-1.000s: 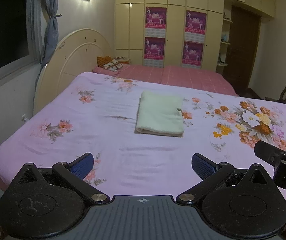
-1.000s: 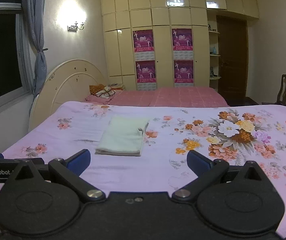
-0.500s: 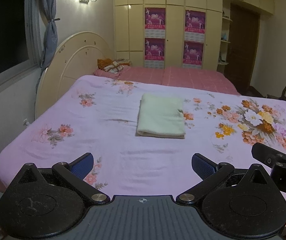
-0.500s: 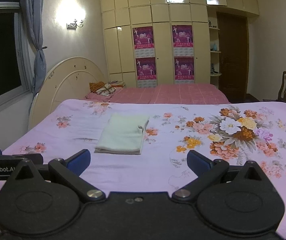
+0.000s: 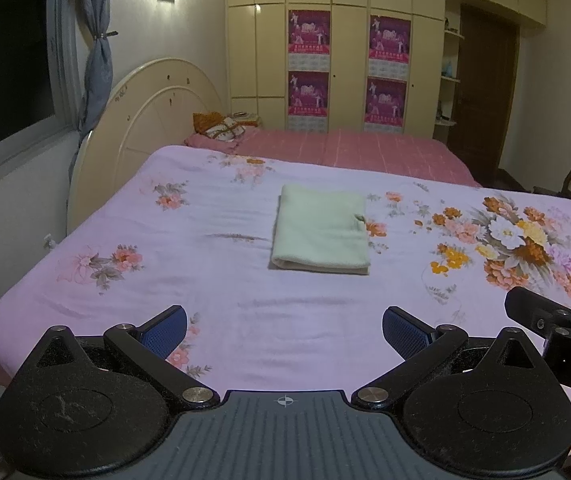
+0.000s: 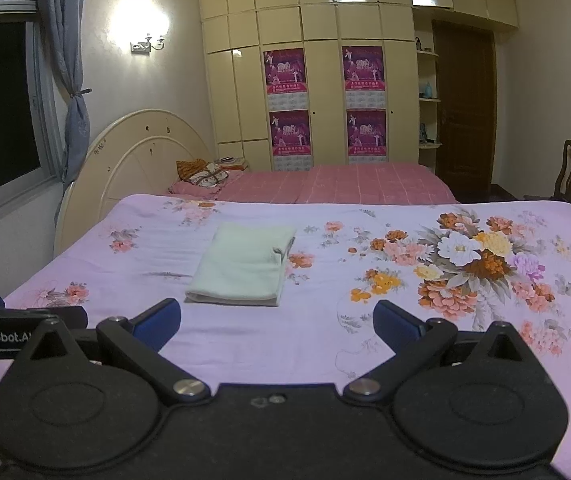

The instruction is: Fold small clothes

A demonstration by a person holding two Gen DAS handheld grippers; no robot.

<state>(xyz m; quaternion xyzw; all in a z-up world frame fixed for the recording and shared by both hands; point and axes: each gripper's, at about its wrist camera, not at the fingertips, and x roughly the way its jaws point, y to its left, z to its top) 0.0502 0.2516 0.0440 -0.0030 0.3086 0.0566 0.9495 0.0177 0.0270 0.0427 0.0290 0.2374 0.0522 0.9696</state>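
Both grippers, left (image 5: pixel 284 330) and right (image 6: pixel 276 318), hang spread and empty low in frame; leave the folded pale-green cloth (image 5: pixel 321 229) at centre undisturbed.

Pale green small garment (image 5: pixel 320 232), folded into a neat rectangle of several layers. Lying flat on the lilac floral bedspread (image 5: pixel 205 280), roughly mid-bed, long side running away toward the far edge. Thick rounded fold along the near edge, layers stacked and visible there. Left side straight and tidy; on the right side a small dark notch or tuck partway along, where an inner layer peeks out. Top face smooth, barely creased. Seen from the right wrist (image 6: pixel 243 266) as slightly skewed, near-left corner closest. Free of any grip, resting alone, orange flower prints just beside its right edge.
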